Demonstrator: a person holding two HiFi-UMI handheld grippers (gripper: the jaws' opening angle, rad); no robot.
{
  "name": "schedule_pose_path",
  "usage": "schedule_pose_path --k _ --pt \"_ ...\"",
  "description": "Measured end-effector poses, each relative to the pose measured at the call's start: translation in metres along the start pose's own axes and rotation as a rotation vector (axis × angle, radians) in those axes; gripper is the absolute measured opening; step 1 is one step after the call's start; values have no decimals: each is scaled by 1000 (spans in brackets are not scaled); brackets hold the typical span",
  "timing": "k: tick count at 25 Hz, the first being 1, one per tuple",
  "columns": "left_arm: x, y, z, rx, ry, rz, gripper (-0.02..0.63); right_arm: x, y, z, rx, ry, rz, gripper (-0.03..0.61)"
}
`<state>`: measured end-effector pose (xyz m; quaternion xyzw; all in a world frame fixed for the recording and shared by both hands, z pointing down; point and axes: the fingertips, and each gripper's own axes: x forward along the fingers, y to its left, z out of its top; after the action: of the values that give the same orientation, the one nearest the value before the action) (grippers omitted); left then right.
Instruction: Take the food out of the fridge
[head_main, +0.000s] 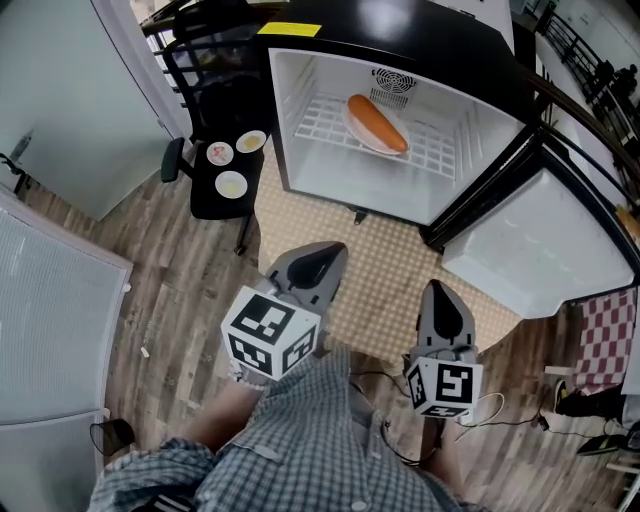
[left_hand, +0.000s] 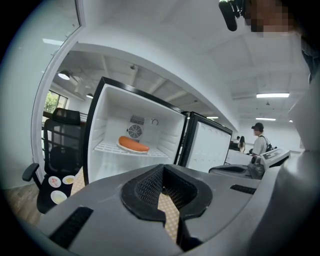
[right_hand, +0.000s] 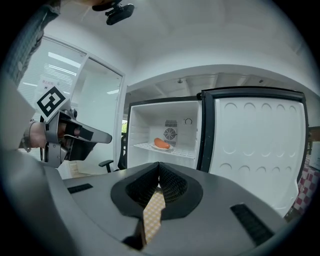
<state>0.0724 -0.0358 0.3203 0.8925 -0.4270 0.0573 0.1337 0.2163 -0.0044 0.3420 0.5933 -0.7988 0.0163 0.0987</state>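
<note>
The left gripper (head_main: 315, 262) and the right gripper (head_main: 442, 305) are each holding their jaws pressed together, with nothing between them. Beneath the jaws a beige checked floor mat (head_main: 390, 280) is lying. Ahead of both jaws, well apart, a small black fridge (head_main: 420, 30) is standing with its white-lined door (head_main: 540, 240) open on the right jaws' side. Inside, an orange-red sausage (head_main: 377, 122) is lying on a white oval plate (head_main: 368, 142) on the white wire shelf (head_main: 320, 120). Left of the left jaws, a black office chair (head_main: 205, 197) is carrying three small plates (head_main: 231, 184).
</note>
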Motion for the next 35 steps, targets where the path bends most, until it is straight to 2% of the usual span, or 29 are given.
schedule_pose_path --k 11,21,28,35 --pt "22 72 14 8 18 -66 5 66 21 16 -8 13 -82 9" --pt "20 128 17 10 21 -142 5 108 61 25 -25 20 -152 9" --pt "15 150 18 7 20 -182 5 127 80 27 -29 36 -189 9" --pt "10 161 22 -2 1 -184 5 133 90 36 -63 39 -186 9"
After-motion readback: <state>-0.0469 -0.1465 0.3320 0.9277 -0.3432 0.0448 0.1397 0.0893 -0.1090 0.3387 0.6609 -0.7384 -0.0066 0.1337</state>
